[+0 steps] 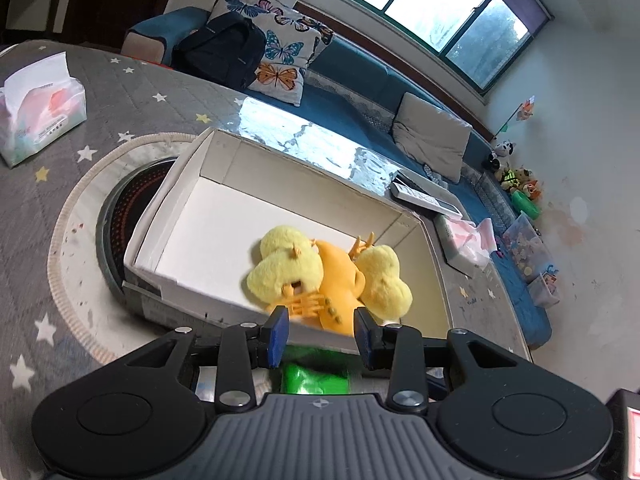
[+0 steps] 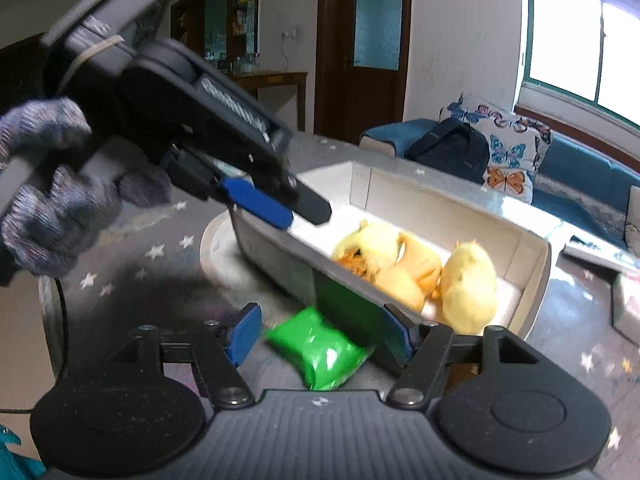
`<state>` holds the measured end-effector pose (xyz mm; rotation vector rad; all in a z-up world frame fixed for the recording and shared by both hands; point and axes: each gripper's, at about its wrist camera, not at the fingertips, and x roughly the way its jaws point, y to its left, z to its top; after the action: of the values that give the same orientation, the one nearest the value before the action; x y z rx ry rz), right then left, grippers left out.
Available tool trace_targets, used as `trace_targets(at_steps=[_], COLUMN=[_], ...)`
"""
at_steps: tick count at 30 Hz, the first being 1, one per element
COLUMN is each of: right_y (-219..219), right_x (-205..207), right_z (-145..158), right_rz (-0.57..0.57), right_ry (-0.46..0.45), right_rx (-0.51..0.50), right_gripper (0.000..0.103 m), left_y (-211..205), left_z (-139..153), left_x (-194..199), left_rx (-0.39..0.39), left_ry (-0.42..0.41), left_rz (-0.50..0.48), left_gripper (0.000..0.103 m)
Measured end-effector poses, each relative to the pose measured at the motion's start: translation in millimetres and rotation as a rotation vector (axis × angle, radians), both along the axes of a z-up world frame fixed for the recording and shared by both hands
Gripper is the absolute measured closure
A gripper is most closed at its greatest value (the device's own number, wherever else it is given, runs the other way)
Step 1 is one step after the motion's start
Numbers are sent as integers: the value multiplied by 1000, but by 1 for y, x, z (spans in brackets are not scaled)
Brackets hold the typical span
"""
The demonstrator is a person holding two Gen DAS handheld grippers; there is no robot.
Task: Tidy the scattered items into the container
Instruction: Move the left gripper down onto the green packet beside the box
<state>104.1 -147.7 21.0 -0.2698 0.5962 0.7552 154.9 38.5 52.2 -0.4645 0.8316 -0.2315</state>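
A white cardboard box [image 1: 280,152] [image 2: 536,264] stands on the grey star-patterned table. Inside it lie two yellow plush toys [image 1: 286,268] [image 2: 470,288] and an orange toy [image 1: 340,276] [image 2: 416,268]. A green packet [image 2: 320,354] [image 1: 314,378] rests on the table just outside the box's near wall. My right gripper [image 2: 320,336] is open, one blue pad either side of the packet without pressing it. My left gripper [image 1: 321,330] [image 2: 288,208], held by a gloved hand [image 2: 48,200], hovers open over the box's near rim, holding nothing.
A tissue pack [image 1: 40,108] sits at the table's far left. A round dark appliance [image 1: 116,216] lies partly under the box. A remote control [image 1: 424,198] and another tissue pack [image 1: 464,244] lie beyond the box. Behind is a blue sofa [image 1: 360,80] with a backpack [image 1: 224,48].
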Motion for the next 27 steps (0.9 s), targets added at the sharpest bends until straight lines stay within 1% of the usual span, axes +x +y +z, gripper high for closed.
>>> trace_targets(at_steps=[5,10,12,13,14,20,23,27], right_y=[0,3,3,4,4,11,14,15], right_x=[1,5,8,9,10,17,17,9], right_z=[-16,-30,-34,-35,-36,-42,-45,-43], right_rz=[-9,-23,-29,-34,-39,-32,-22,18], right_ry=[37,63,75,76,76,91,99,102], right_rx=[-17,-32,-32,-33,-36,-46,-45,-43], right_gripper=[35,35,32,28,28,26,26,26], left_y=[-5,-6,-5,-5,-5,-4,-4,0], left_z=[-9,-25,-31,-33,-35,-45,-48,-49], left_x=[-11,-11,-9,-9,-9,-6,-5,-4], left_rx=[-2,-23,-35,-37,-40,-68,-64,-64], left_ry=[21,60,75,79,82,109,115,118], left_rz=[-25,-34,-36,-37,-38,-35,-34,-25], left_gripper=[65,65,65,65,65,65,65,65])
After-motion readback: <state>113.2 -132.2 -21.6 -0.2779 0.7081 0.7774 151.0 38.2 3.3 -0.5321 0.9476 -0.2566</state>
